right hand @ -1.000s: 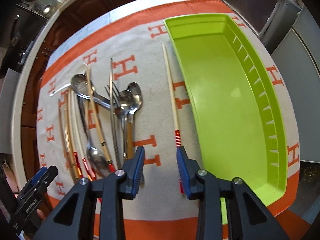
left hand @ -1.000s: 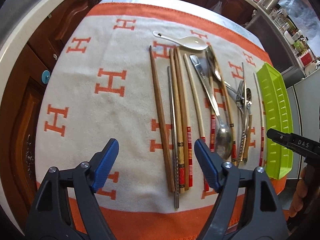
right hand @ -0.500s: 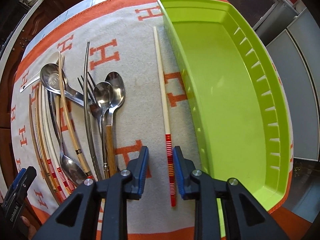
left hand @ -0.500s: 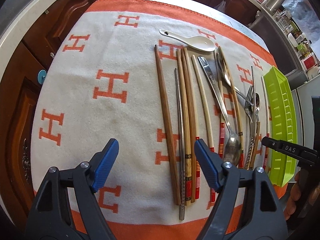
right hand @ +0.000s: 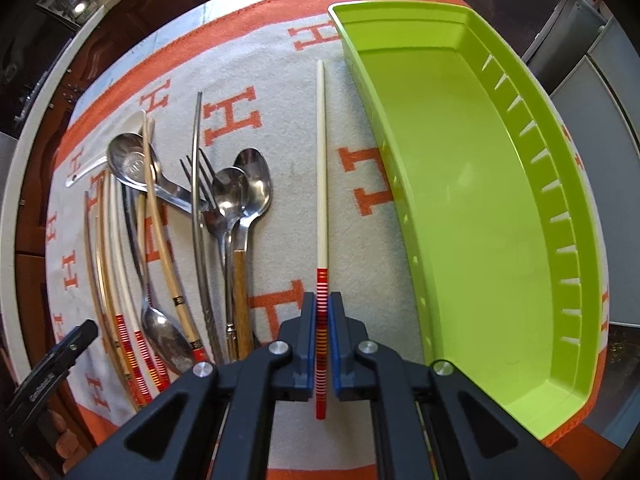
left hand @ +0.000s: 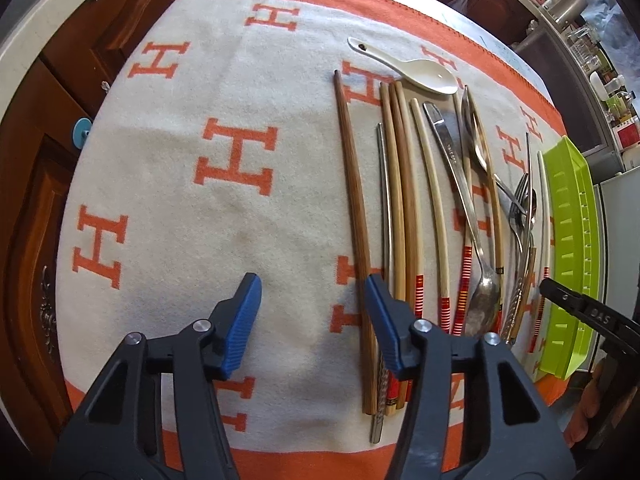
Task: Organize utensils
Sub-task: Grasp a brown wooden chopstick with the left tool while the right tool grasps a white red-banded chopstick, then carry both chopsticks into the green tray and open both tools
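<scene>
Lime-green tray (right hand: 472, 184), red-striped cream chopstick (right hand: 321, 184)

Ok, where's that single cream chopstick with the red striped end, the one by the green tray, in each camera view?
Left wrist view: the cream chopstick lies at far right, just left of the green tray.
Right wrist view: it runs up the centre, striped end between the right gripper pads.
Shared landmark: the green tray, directly right of it in both.

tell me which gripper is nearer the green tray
Right. The right gripper, shut on the striped chopstick, sits just beside the green tray; the left gripper hovers open across the utensil row.
</scene>
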Motion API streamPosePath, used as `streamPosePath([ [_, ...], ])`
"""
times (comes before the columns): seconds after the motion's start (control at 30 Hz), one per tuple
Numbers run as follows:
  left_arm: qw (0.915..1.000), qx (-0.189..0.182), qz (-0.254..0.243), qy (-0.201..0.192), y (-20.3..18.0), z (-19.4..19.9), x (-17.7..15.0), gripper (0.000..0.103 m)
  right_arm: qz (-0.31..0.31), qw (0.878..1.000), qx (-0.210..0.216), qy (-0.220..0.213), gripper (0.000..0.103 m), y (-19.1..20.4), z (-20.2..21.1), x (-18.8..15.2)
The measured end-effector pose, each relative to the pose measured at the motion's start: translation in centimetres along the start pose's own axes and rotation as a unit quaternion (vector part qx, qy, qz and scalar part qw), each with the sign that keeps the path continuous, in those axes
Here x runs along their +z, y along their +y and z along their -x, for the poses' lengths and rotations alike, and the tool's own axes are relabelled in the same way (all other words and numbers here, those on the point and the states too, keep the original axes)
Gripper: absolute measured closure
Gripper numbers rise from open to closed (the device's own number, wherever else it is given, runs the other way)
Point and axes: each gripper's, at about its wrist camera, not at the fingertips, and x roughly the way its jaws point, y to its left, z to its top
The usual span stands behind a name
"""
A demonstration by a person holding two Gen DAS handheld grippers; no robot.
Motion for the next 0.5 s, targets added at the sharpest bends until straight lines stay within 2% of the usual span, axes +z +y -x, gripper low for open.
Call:
streamPosePath([
  [0.03, 1.0, -0.002, -0.002, 0.0, -0.2, 0.0, 0.0, 0.058, 0.002, 1.0, 0.007, -0.007, 0.098, -0.1, 0.5, -0.2],
  [0.1, 0.9999, -0.008, -0.004, 0.005, -0.5, -0.1, 0.1, 0.059, 0.005, 1.0, 0.019, -0.019, 0.098, -0.1, 1.6, -0.6],
  [0.27, 1.0, 0.006, -0.005, 0.003, -1.5, -0.3, 0.2, 0.061, 0.013, 0.998, 0.047, -0.051, 0.098, -0.9, 4.4, -0.9],
  [0.33, 0.9999, 0.014, -0.004, 0.001, -1.7, -0.3, 0.2, 0.069, 0.016, 0.997, 0.056, -0.06, 0.098, -1.4, 5.2, -1.2],
  [0.43, 1.0, 0.006, 0.0, 0.0, -1.9, -0.4, 0.3, 0.079, 0.021, 0.995, 0.072, -0.065, 0.098, -1.9, 6.4, -2.1],
  [0.5, 1.0, 0.002, 0.001, -0.001, -2.2, -0.5, 0.4, 0.082, 0.021, 0.995, 0.078, -0.065, 0.098, -2.1, 6.5, -1.9],
])
